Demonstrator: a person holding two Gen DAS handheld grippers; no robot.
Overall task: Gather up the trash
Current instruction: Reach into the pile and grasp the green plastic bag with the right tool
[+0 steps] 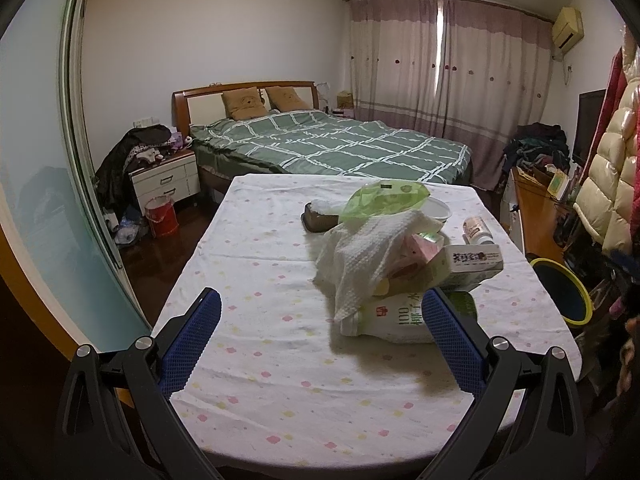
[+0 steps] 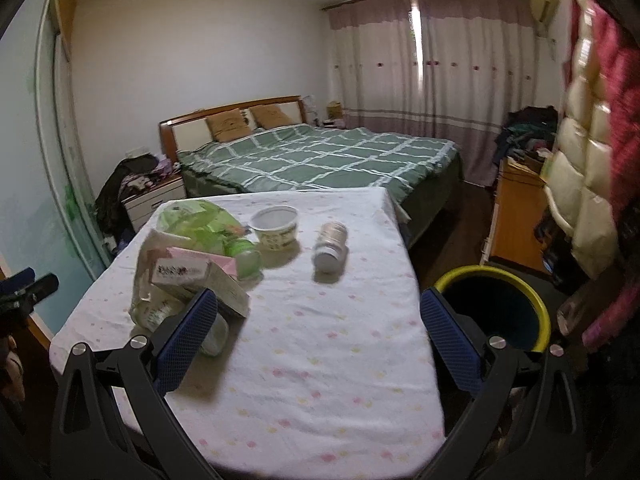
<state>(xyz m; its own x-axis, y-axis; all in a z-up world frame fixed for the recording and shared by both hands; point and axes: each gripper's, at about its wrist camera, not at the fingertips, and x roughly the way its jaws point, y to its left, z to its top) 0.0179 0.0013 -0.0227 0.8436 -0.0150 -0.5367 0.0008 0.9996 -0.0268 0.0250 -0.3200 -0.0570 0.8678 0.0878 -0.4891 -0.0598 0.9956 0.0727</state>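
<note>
A heap of trash lies on the cloth-covered table [image 1: 260, 380]: a crumpled white paper towel [image 1: 360, 256], a green plastic bag [image 1: 384, 198], a white carton [image 1: 474, 260], a large white bottle on its side [image 1: 396, 318], a paper cup [image 2: 276, 226] and a small white bottle [image 2: 330, 246]. A dark bin with a yellow rim [image 2: 494, 306] stands at the table's right edge. My left gripper [image 1: 322, 326] is open just short of the heap. My right gripper [image 2: 318, 322] is open over the table, with the carton [image 2: 200, 280] by its left finger.
A brown block [image 1: 320, 218] sits behind the heap. Beyond the table are a bed with a green checked cover [image 1: 332, 146], a nightstand [image 1: 166, 180] and a red bucket [image 1: 160, 216] on the floor. Coats [image 2: 592, 168] hang at the right.
</note>
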